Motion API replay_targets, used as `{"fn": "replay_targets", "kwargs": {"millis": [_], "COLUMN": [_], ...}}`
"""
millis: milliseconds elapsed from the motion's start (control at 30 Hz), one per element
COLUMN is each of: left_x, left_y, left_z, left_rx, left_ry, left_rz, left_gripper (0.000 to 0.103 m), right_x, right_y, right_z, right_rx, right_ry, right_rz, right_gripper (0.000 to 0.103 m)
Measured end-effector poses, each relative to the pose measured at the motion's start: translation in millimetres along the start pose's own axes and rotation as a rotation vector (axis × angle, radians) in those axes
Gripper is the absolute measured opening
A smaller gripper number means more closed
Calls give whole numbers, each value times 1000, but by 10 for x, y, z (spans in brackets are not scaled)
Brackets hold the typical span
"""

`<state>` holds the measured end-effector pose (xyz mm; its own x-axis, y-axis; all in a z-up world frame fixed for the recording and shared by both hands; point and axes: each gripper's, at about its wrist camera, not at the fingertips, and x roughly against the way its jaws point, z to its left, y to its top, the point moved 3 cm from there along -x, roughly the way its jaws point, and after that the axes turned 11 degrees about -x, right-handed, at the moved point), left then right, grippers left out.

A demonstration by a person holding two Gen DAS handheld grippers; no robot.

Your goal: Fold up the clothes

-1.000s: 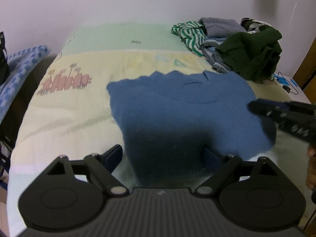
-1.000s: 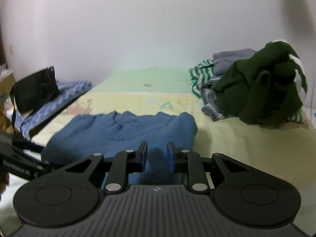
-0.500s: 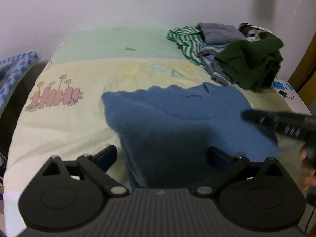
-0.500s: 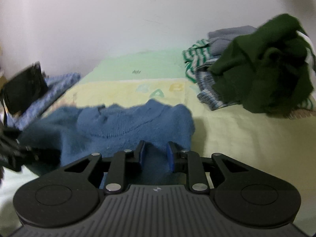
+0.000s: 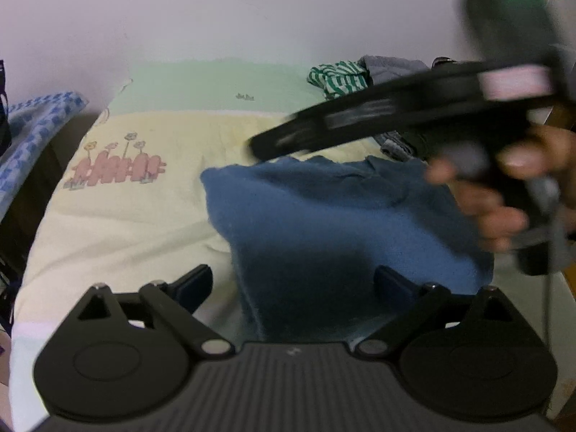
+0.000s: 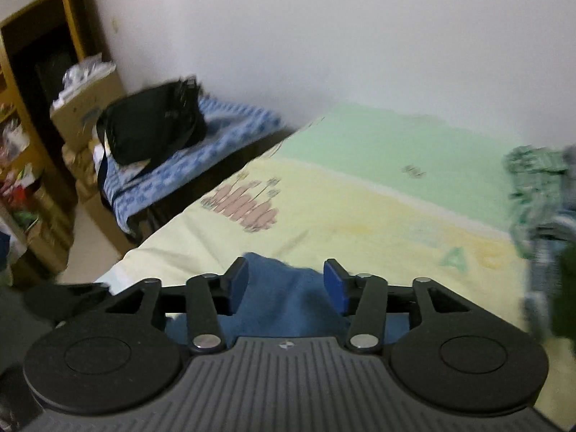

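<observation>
**Blue sweater lies half folded, right tool just let go**

The bed (image 5: 126, 216), with its pale yellow and green sheet, fills the space ahead of both tools. Beyond the right tool, at the far side of the bed, sits a pile of unfolded clothes (image 5: 342, 77), a green striped piece showing on top. Off past the bed edge, ahead and left of the right tool, a black bag (image 6: 151, 122) rests on a blue checked cloth.

The blue sweater (image 5: 324, 216) lies flat on the sheet directly in front of the left tool, with its neckline away from it. Its near edge runs under and between the tool's fingers.

The left tool (image 5: 293, 280) is spread wide, one finger on each side of the sweater's near part, pinching nothing. The right tool (image 6: 286, 277) crosses above the far part of the sweater, blurred with motion and held in a hand (image 5: 504, 194). Its jaws have just been opening. They stand apart over the sweater, with blue cloth seen below the gap but not pressed by the pads.

I judge one fold has just been laid and released. The next move probably calls for a fresh hold on an edge of the sweater, so another fold can be made, with both tools closing on the cloth alone and not the sheet.
</observation>
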<state>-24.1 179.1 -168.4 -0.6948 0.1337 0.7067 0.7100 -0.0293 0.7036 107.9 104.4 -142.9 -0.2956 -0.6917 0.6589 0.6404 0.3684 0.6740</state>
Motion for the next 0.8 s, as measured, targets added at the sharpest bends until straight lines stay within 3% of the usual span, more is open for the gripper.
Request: {"fn": "replay_targets", "kwargs": {"millis": [100, 200, 267, 333, 400, 500, 567, 633, 700, 733, 800], "left_x": [43, -15, -69, -138, -195, -277, -273, -258, -246, -232, -175], "left_y": [-58, -105, -101, -53, -5, 42, 34, -3, -31, -37, -53], "left_z": [95, 186, 212, 212, 216, 222, 242, 297, 347, 357, 325], "left_rx": [42, 105, 121, 111, 111, 97, 90, 105, 122, 125, 106], "left_ry": [-9, -35, -50, -41, -49, -66, -77, -98, -118, -125, -129], "left_rz": [-6, 0, -7, -15, -16, -9, -4, 2, 7, 6, -3], "left_gripper": [97, 86, 84, 85, 85, 88, 89, 89, 89, 86, 84], "right_x": [-354, -556, -573, -621, -664, -705, -656, -470, -152, -6, 177], "right_y": [14, -68, -76, -50, -10, -26, -46, 12, 50, 55, 20], "right_z": [81, 128, 98, -27, -185, -339, -368, -366, -391, -405, -388], "right_rx": [-8, 45, 71, 51, -9, -56, -81, -114, -167, -192, -183], "right_ry": [27, -6, -21, -96, -131, -175, -156, -129, -91, -54, -26], "right_rz": [92, 135, 123, 95, 80, 85, 64, -20, -122, -142, -125], "right_gripper": [50, 45, 32, 11, 6, 10, 11, 13, 23, 30, 28]}}
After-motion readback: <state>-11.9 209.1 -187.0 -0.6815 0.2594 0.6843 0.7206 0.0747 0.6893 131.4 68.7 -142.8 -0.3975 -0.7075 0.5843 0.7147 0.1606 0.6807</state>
